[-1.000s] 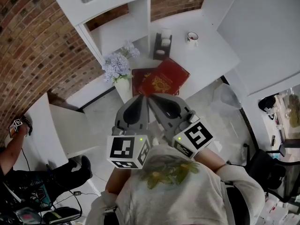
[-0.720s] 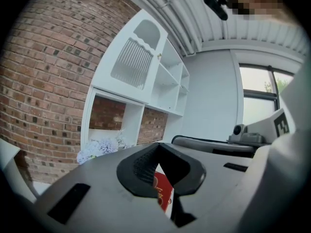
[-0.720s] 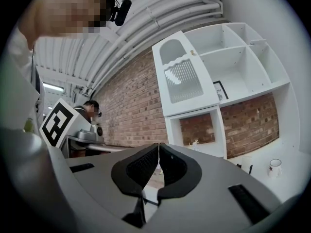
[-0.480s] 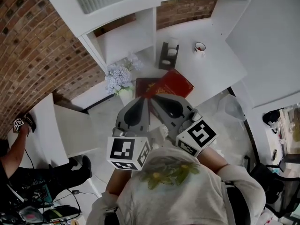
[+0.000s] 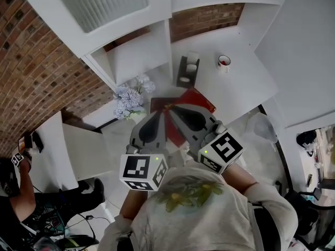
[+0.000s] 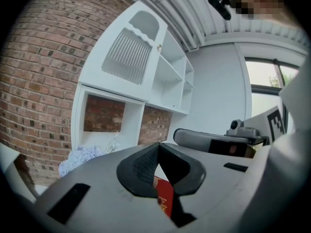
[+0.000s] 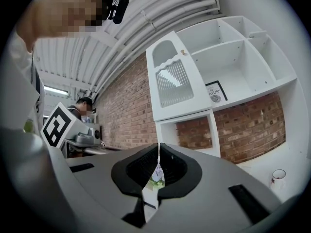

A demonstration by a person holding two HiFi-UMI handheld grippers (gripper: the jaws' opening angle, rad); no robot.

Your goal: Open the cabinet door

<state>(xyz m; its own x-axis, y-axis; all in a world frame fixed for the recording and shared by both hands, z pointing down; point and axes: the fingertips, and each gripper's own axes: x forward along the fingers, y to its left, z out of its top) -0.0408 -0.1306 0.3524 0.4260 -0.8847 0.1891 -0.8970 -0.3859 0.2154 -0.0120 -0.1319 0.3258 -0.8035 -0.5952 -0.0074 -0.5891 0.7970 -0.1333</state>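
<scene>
The white cabinet door (image 5: 99, 5) with a ribbed glass panel hangs shut at the upper left of the head view, above an open niche. It also shows in the left gripper view as the cabinet door (image 6: 129, 57) with a small knob (image 6: 158, 46), and in the right gripper view as the cabinet door (image 7: 170, 84) with its knob (image 7: 183, 53). My left gripper (image 5: 162, 113) and right gripper (image 5: 171, 109) are held side by side, well short of the door. The left gripper (image 6: 158, 145) has its tips together and is empty. The right gripper (image 7: 158, 145) is shut and empty too.
A red book (image 5: 202, 99), a vase of pale flowers (image 5: 128, 95), a dark holder with cups (image 5: 187, 70) and a mug (image 5: 224, 61) sit on the white counter (image 5: 241, 88) under the shelves. Another person (image 5: 15, 192) crouches at the far left by a low white unit (image 5: 78, 150).
Both grippers, still shut and side by side, have moved towards the cabinet. The door and shelves now look larger and nearer in the head view.
</scene>
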